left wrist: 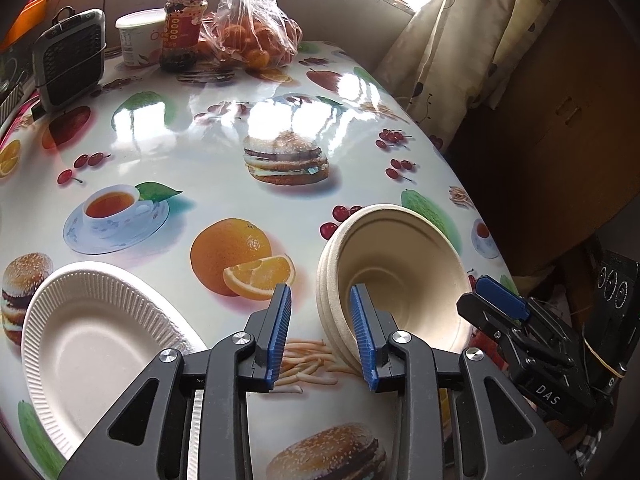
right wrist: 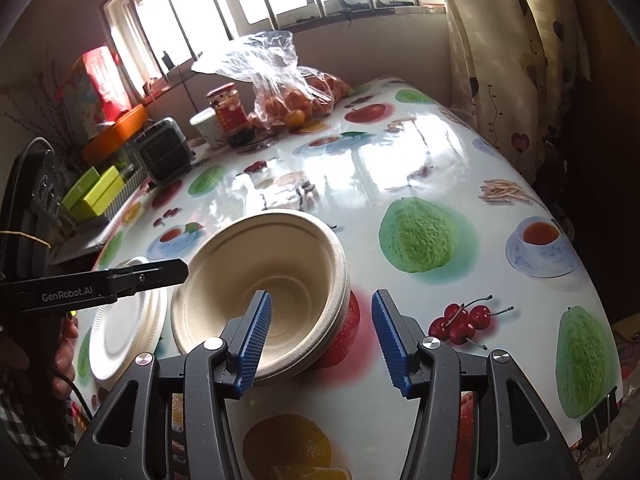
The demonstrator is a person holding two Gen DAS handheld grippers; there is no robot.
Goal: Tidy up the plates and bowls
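Observation:
A stack of beige paper bowls (left wrist: pixel 394 268) (right wrist: pixel 268 280) stands on the fruit-print table. A stack of white ribbed paper plates (left wrist: pixel 94 340) (right wrist: pixel 120 332) lies to its left. My left gripper (left wrist: pixel 322 336) is open, its jaws on either side of the bowl stack's left rim, one finger inside the top bowl. My right gripper (right wrist: pixel 320 338) is open, its jaws on either side of the stack's right rim. It also shows in the left wrist view (left wrist: pixel 502 300) at the bowls' right edge. The left gripper (right wrist: pixel 176 272) shows from the side in the right wrist view.
At the table's far end stand a bag of oranges (left wrist: pixel 256 36) (right wrist: pixel 296 96), a red-labelled jar (left wrist: pixel 184 28) (right wrist: pixel 230 114), a white tub (left wrist: pixel 140 38) and a small grey appliance (left wrist: pixel 70 60) (right wrist: pixel 162 156). A curtain (left wrist: pixel 448 52) hangs past the right table edge.

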